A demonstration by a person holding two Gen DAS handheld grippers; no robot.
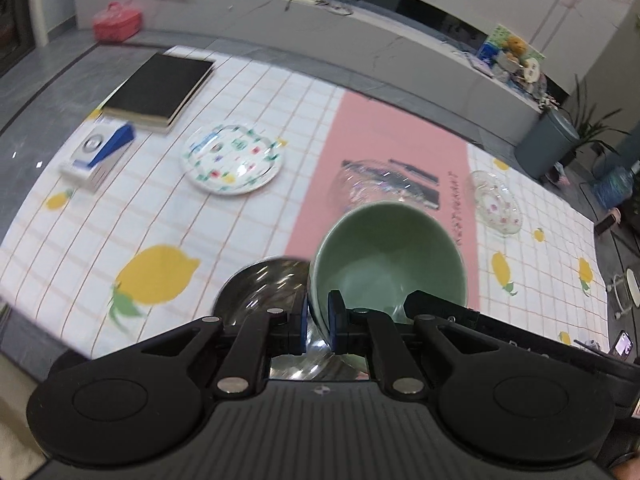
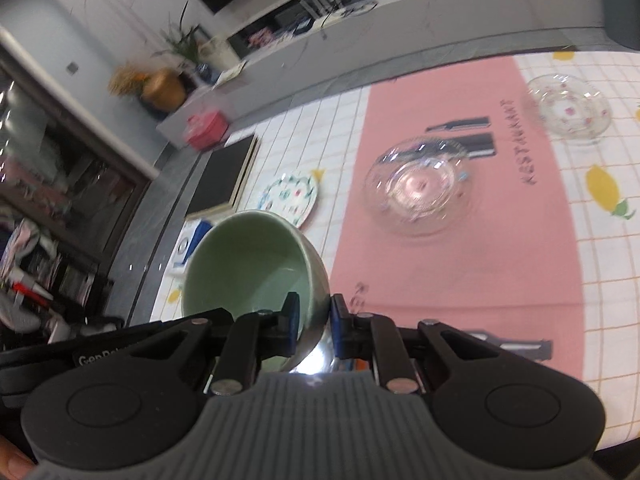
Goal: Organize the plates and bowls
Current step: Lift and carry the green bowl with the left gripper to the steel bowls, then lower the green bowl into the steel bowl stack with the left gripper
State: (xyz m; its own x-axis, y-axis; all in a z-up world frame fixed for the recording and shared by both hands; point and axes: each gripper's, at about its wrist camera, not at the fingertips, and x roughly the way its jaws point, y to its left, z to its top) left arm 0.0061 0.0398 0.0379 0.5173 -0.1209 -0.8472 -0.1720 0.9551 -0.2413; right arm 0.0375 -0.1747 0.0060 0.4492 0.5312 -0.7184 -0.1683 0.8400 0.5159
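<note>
A pale green bowl [image 1: 386, 264] is held above the table by both grippers. My left gripper [image 1: 318, 320] is shut on its left rim. My right gripper [image 2: 314, 324] is shut on its right rim, and the bowl [image 2: 252, 264] shows tilted in the right wrist view. A dark shiny bowl [image 1: 264, 284] lies below, just left of the green one. A clear glass bowl [image 2: 420, 188] stands on the pink mat [image 2: 500, 240]; it also shows in the left wrist view [image 1: 368, 184]. A flower-patterned plate [image 1: 234, 158] lies to the left. A small clear glass dish [image 1: 498, 202] lies to the right.
A black book [image 1: 160, 88] and a blue and white box [image 1: 100, 152] lie at the table's far left. The checked lemon tablecloth [image 1: 120, 220] covers the table. A low grey ledge [image 1: 320, 28] with clutter runs behind. A red case [image 1: 116, 22] sits on it.
</note>
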